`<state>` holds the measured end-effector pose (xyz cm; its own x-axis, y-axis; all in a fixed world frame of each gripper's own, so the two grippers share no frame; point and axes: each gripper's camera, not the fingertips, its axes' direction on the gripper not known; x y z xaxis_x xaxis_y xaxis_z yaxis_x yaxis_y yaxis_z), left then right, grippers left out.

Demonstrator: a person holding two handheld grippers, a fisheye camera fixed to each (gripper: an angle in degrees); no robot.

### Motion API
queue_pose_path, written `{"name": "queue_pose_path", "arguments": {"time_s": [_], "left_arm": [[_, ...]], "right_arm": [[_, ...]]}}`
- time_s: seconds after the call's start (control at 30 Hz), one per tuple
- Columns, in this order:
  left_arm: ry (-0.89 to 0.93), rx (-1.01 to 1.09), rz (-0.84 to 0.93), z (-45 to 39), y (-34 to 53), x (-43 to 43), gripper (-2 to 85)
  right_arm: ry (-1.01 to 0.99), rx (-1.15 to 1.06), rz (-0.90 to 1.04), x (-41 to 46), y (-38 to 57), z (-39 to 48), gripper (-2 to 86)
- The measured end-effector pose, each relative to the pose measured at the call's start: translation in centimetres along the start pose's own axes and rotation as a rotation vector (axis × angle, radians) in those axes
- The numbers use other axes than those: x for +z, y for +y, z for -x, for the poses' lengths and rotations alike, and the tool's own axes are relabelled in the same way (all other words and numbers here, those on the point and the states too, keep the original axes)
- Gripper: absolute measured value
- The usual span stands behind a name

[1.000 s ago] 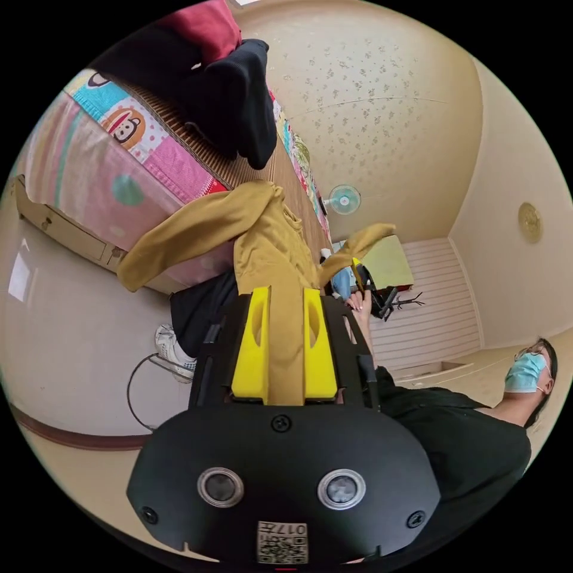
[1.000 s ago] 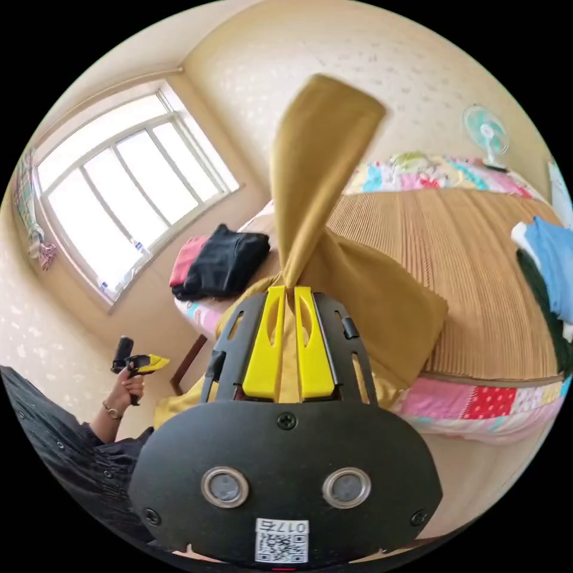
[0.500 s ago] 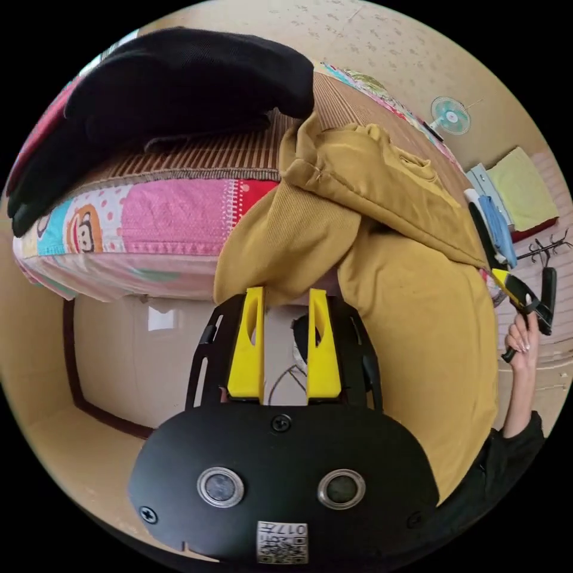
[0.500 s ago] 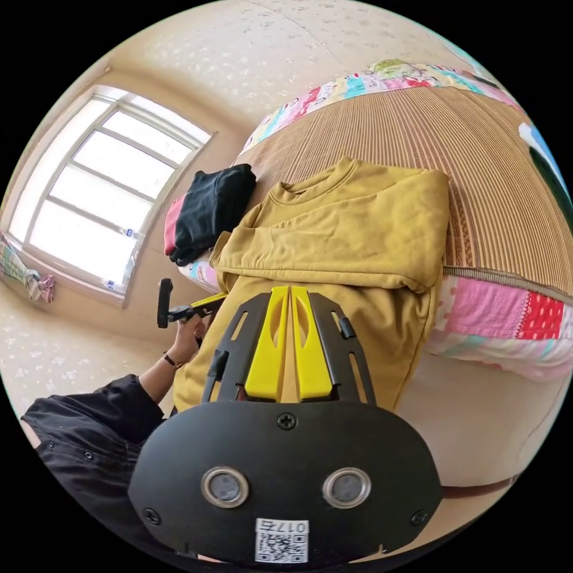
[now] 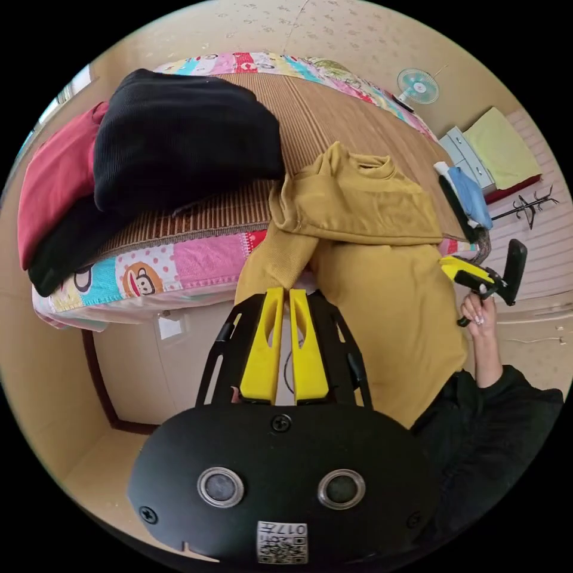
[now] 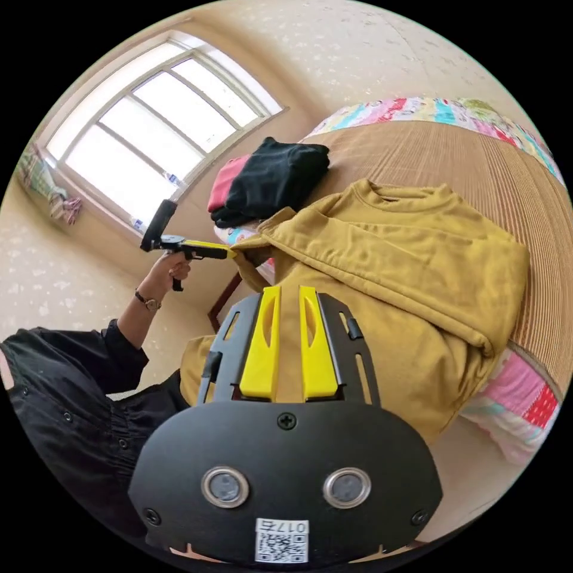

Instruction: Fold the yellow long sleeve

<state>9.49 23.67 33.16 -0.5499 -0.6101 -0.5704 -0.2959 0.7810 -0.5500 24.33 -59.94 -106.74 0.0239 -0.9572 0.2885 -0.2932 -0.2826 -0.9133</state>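
The yellow long sleeve [image 5: 382, 286] lies with its top on the bed's woven mat [image 5: 310, 113], sleeves folded across the chest, and its body hangs over the bed edge. In the left gripper view my left gripper [image 5: 285, 292] is shut, its tips pinching the lower edge of the hanging sleeve. In the right gripper view the shirt [image 6: 418, 262] shows again, and the left gripper [image 6: 228, 253] holds its pointed sleeve corner. My right gripper [image 6: 289, 291] stands slightly open in front of the hanging body; it also shows as the right gripper [image 5: 447, 262] beside the shirt's edge.
Folded black [image 5: 179, 131] and red [image 5: 54, 173] clothes are stacked on the mat beside the shirt. A patchwork quilt [image 5: 149, 268] borders the bed. More folded clothes [image 5: 468, 194] lie further along. A window [image 6: 149, 125] and a person's black sleeve [image 6: 71, 382] are close by.
My left gripper was open half a second ago and has shut at the sleeve. The right gripper's jaws, pressed together before, have parted a little. A second ago both grippers held the shirt up.
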Motion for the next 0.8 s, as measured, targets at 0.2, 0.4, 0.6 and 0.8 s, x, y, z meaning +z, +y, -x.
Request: {"name": "queue_pose_path", "arguments": {"time_s": [0.2,0.4,0.6,0.8], "left_arm": [[0.242,0.058,-0.003,-0.8,-4.1,-6.5,-0.4],[0.314,0.126,0.051,-1.2,-6.3,-7.9,-0.1],[0.373,0.027,-0.039,4.7,-4.1,-9.3,4.5],[0.367,-0.183,-0.411,11.5,6.9,-13.1,9.6]], "right_arm": [[-0.059,-0.298,0.128,9.2,-2.1,8.8,13.1],[-0.090,-0.232,0.327,19.1,-3.6,6.0,11.2],[-0.152,-0.310,0.328,16.9,-3.0,7.0,1.9],[-0.346,-0.246,0.227,11.9,-3.5,6.9,0.8]]}}
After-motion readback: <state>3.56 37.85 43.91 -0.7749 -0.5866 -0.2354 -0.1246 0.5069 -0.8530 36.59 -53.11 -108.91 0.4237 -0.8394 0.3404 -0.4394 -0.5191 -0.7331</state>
